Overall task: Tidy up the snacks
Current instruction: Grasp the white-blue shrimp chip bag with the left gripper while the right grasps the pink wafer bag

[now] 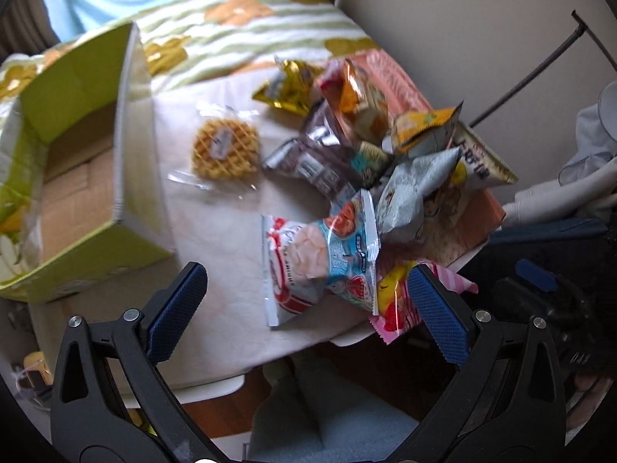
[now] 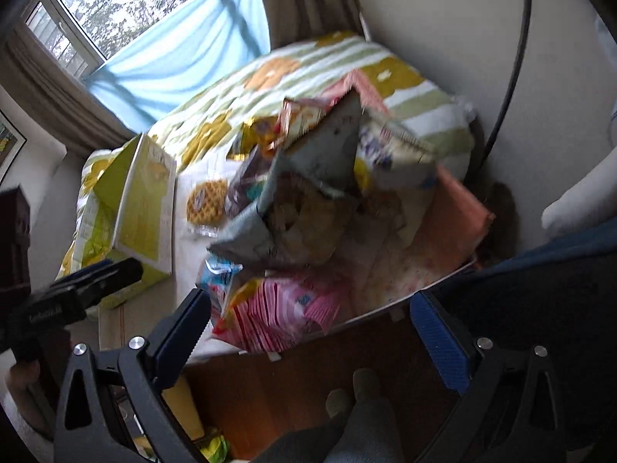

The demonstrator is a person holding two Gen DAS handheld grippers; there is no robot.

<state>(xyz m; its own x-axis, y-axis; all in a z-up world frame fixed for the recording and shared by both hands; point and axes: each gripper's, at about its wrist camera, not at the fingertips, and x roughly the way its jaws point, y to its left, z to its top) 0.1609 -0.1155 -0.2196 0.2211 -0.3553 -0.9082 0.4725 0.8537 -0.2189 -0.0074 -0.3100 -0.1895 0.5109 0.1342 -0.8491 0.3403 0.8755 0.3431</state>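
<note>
A: Left wrist view. Report tool state.

B: Left tool, lower centre: fingers spread wide, nothing between the pads. It hangs above the near edge of the worktop.

A: Snack locations?

B: Waffle in clear wrap, centre frame, lying flat and apart from the rest. Snack pile right of centre, packets overlapping. Blue-and-red packet lies nearest the tool, at the pile's lower edge. Pink striped packet overhangs the worktop edge, just beside the tool's right finger.

A: Container?

B: Green box, left of frame, open, flap raised; its inside shows bare cardboard.

A: Right wrist view. Tool state?

B: Right tool, lower centre: fingers spread, gripping nothing, above the worktop's near edge and the floor.

A: Snacks?

B: Pile at centre, blurred; a grey bag sits on top. Pink striped packet at lower centre. Waffle left of the pile. Box at left of frame. The left tool shows at the left edge, in front of the box.
</note>
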